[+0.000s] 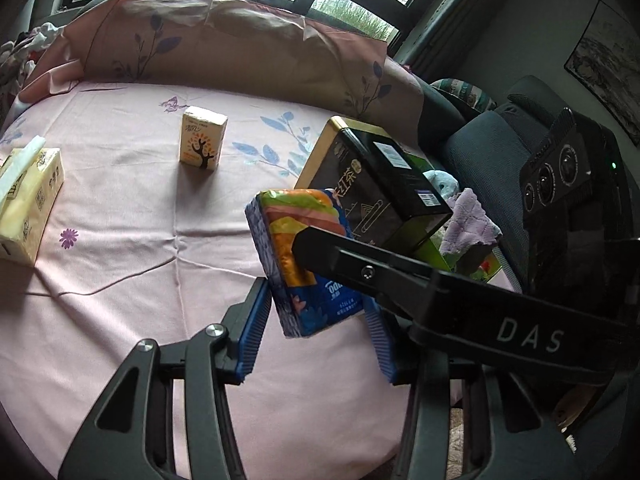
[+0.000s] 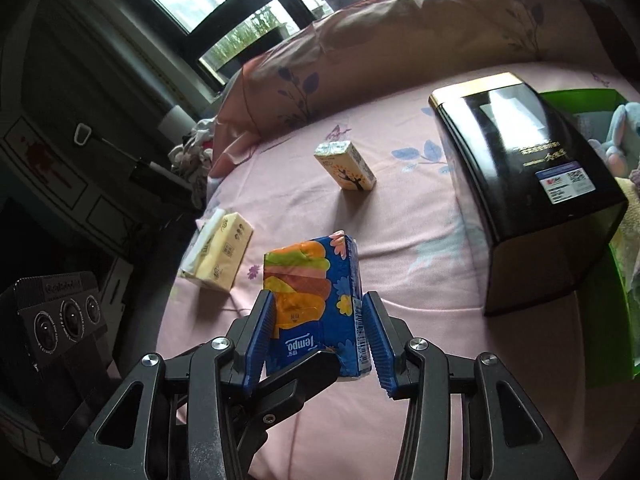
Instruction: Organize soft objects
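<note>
Bed: pink floral sheet on the bed [image 1: 120, 280], creased and yielding, with a pillow [image 1: 240, 40] at 12 o'clock under dark-framed windows.
Pack: the blue tissue pack [image 1: 288, 232] is off the sheet, upright and slightly tilted, between both sets of fingers.
Right gripper: the right gripper [image 2: 318, 298] has its ribbed blue pads pressed on the pack's two narrow sides, low down.
Left gripper: the left gripper [image 1: 316, 296] brackets the pack at its tips only; we cannot tell whether it squeezes.
Handling: we judge the pack light, soft and compressible. Its glossy film is likely slippery, so a hard pinch would dent it.
Hold: we would take it across the narrow sides near mid-height, not by a corner.
Neighbours: small pack [image 1: 202, 138] at 11 o'clock, standing; yellow pack [image 1: 28, 204] at 9 o'clock, lying flat, a tissue poking out.
Tin: the rigid black tin [image 1: 360, 176] at 2 o'clock is glossy and gold-rimmed.
Box: the green box [image 2: 580, 96] sits just beyond the tin, holding a plush [image 2: 624, 128].
</note>
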Demonstrator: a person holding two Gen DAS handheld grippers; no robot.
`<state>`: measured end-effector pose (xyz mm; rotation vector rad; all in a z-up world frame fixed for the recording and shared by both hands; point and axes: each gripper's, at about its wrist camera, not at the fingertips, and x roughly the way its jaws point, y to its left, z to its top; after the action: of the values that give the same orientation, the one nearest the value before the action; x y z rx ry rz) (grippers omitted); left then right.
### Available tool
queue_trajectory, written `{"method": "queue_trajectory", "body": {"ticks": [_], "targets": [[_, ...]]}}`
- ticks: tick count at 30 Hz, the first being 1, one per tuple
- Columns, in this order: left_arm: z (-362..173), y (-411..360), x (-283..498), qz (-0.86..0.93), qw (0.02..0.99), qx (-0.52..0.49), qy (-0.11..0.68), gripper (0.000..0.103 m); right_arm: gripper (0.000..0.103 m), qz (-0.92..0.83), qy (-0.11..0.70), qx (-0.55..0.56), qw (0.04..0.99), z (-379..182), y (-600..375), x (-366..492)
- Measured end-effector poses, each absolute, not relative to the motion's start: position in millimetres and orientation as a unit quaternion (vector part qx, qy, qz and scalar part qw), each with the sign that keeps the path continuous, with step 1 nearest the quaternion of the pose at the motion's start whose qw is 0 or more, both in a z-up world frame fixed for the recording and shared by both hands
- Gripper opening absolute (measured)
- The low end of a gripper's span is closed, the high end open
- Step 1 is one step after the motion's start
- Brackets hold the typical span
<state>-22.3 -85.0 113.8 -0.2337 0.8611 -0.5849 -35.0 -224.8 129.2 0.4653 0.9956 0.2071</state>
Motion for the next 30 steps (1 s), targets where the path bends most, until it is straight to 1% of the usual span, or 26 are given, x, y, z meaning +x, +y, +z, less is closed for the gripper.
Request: {"method": "queue_trajectory", "body": {"ticks": [6, 10, 15, 19, 24, 30], "targets": [[147.0, -146.6, -32.3, -0.329, 0.868, -0.074, 0.365, 0.046, 0.048, 0.054, 0.408, 0.240, 0.879, 168.5, -284.5, -66.7], [153.7, -194.3, -34.1, -0.357, 0.858, -0.047, 0.366, 0.046, 0.048, 0.008, 0.375, 0.277, 0.885, 177.3, -330.6, -89.2], [149.9, -244.7, -33.0, -0.389, 0.844, -0.014, 0.369, 0.045, 0.048, -0.031, 0.350, 0.326, 0.878, 170.8, -378.3, -109.1], [138.5, -272.1, -29.0, -0.413, 0.828, 0.000, 0.380, 0.046, 0.048, -0.061, 0.344, 0.341, 0.872, 164.3, -401.2, -122.5], [126.7, -291.6, -19.8, -0.410, 0.823, 0.015, 0.393, 0.045, 0.048, -0.065, 0.345, 0.373, 0.859, 146.7, -420.9, -121.4], [110.6, -307.5, -7.7, -0.394, 0.811, 0.023, 0.431, 0.045, 0.048, -0.068, 0.359, 0.411, 0.836, 121.4, -438.8, -116.2]]}}
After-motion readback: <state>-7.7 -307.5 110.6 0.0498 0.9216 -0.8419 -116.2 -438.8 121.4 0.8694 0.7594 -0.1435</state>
